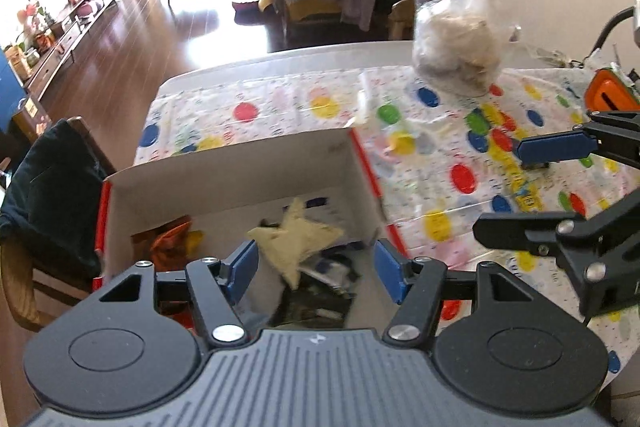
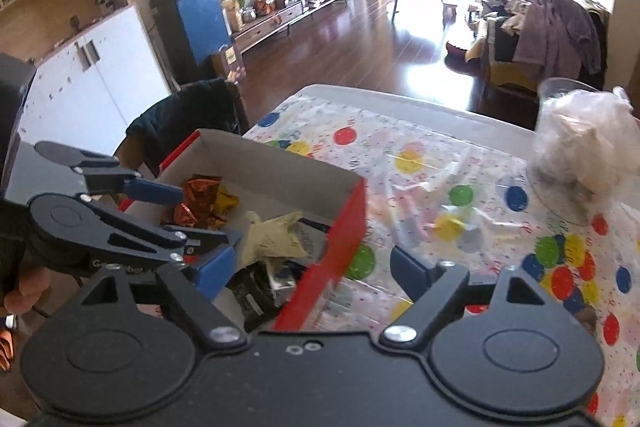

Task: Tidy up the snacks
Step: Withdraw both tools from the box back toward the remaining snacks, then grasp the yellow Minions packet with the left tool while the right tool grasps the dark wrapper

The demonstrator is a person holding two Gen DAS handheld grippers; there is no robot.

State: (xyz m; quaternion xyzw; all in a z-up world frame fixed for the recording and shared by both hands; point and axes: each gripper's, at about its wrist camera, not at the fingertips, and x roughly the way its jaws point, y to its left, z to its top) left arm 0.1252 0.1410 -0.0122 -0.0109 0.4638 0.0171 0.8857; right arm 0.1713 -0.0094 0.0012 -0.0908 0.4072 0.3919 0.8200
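Note:
An open cardboard box point(image 1: 240, 167) with red outer sides point(image 2: 344, 227) stands on the table. Inside lie a pale yellow snack packet point(image 1: 292, 243) point(image 2: 272, 239), an orange foil packet point(image 1: 172, 247) point(image 2: 200, 203) and dark packets point(image 1: 320, 295). My left gripper point(image 1: 316, 271) is open and empty, hovering over the box; it also shows in the right wrist view point(image 2: 192, 223). My right gripper point(image 2: 312, 275) is open and empty, straddling the box's red right wall; it shows in the left wrist view point(image 1: 504, 187) above the tablecloth.
The table carries a cloth with coloured dots point(image 1: 440, 147). A clear plastic bag of pale lumps point(image 1: 456, 43) point(image 2: 580, 147) stands at the far right. A chair with a dark jacket point(image 1: 48, 195) stands left of the box. An orange object point(image 1: 608, 95) sits at the right edge.

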